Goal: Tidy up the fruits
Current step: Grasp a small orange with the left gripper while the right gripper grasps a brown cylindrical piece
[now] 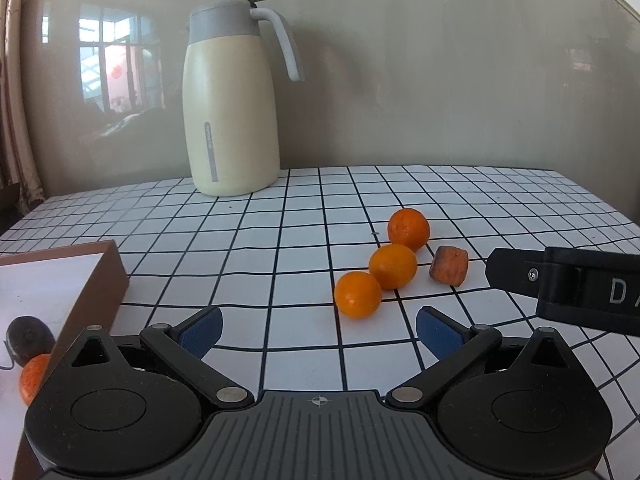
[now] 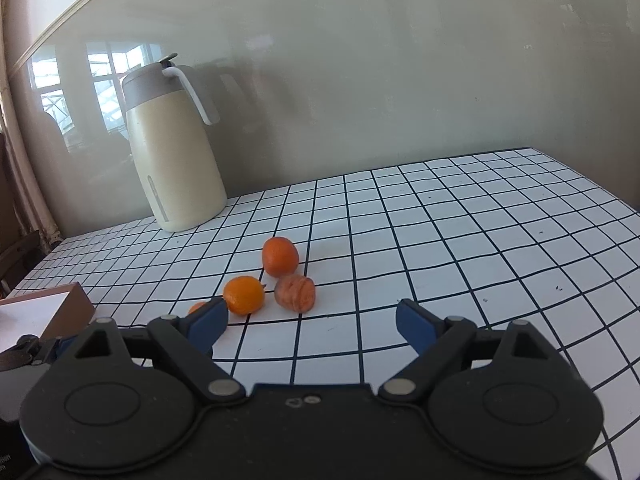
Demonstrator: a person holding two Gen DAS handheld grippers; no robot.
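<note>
Three small oranges lie in a touching row on the checked tablecloth: the far one (image 1: pixel 409 229) (image 2: pixel 280 256), the middle one (image 1: pixel 393 266) (image 2: pixel 244 295) and the near one (image 1: pixel 357 294), which a finger mostly hides in the right wrist view (image 2: pixel 197 307). A brownish-orange ridged chunk (image 1: pixel 449 265) (image 2: pixel 295 293) rests beside them. My left gripper (image 1: pixel 319 328) is open and empty, just short of the near orange. My right gripper (image 2: pixel 312 320) is open and empty, with the chunk just beyond its fingers. One of its fingers (image 1: pixel 520 274) reaches in from the right, close to the chunk.
A brown-walled box (image 1: pixel 100 280) (image 2: pixel 76 300) with a white floor stands at the left, holding a dark round fruit (image 1: pixel 28 338) and an orange piece (image 1: pixel 34 376). A cream jug with a grey lid (image 1: pixel 230 120) (image 2: pixel 176 160) stands at the back by the wall.
</note>
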